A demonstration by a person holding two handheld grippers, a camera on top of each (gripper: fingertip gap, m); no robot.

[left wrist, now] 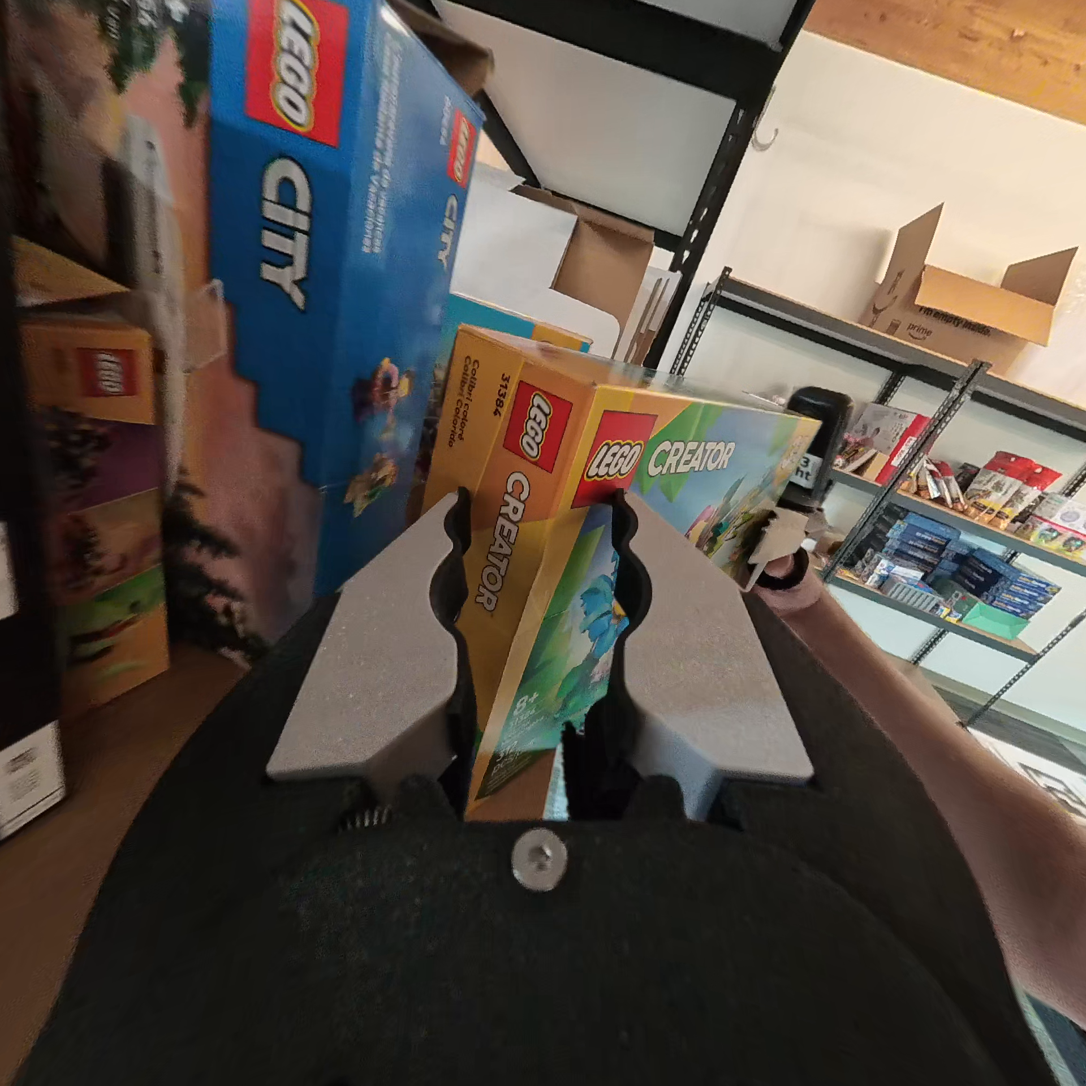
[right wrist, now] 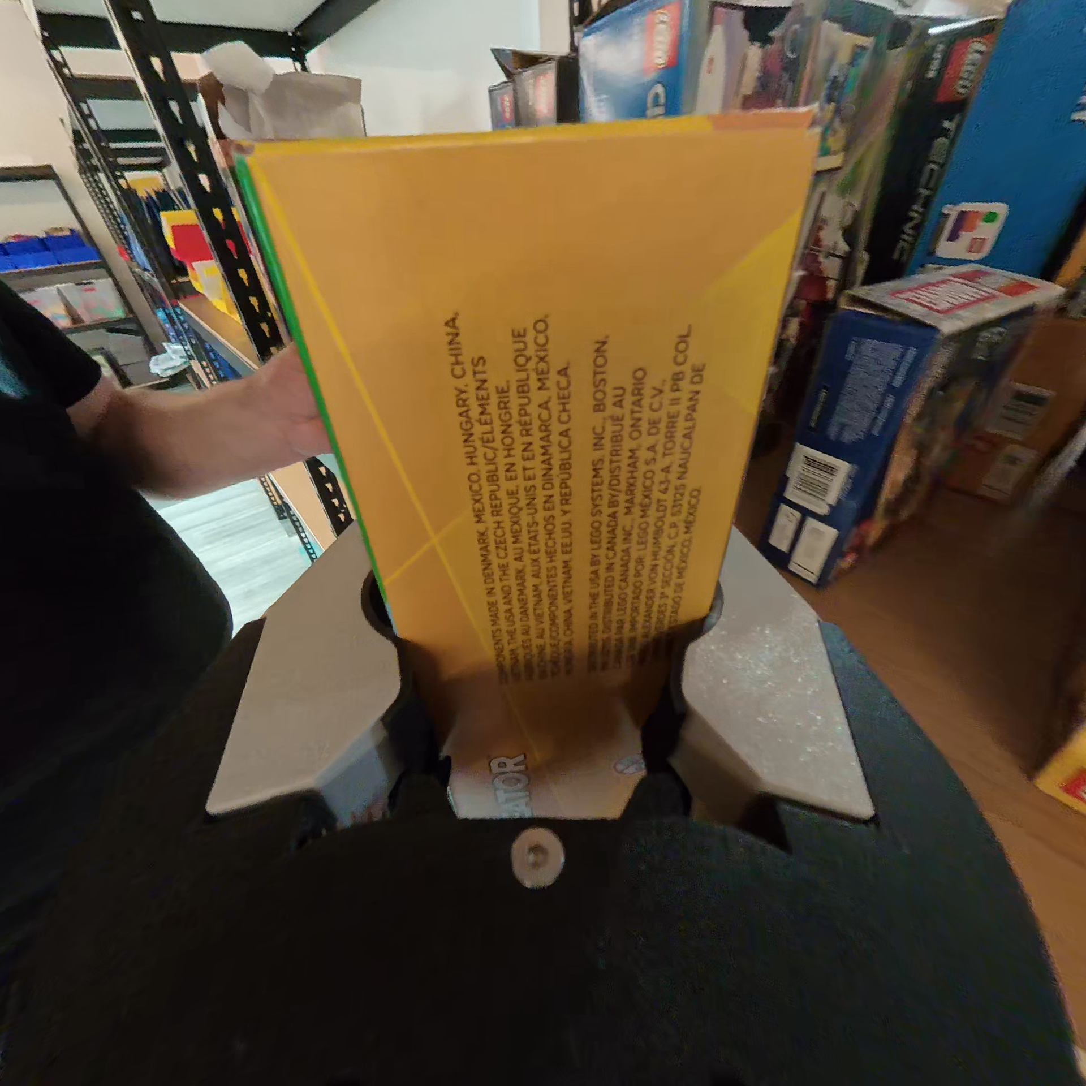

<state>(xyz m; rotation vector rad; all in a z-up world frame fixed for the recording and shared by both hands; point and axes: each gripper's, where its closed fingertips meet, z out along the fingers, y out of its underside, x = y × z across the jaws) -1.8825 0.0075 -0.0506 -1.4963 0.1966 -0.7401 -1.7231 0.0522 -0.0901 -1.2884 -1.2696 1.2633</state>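
Glossy printed cardboard toy box, yellow-orange, clamped between the left hand-held gripper's matt grey plastic fingers with black rubbery pads. Beside it, a glossy blue cardboard box. Beneath, a smooth brown wooden shelf. Behind, black metal racking.

Lighting: bright, even, indoor daylight tone. Shadows: soft, darkest near the tongs' bases. Blur: motion smear on left-side boxes. Distortion: strong wide-angle bending at edges. Glare: mild on far white wall.
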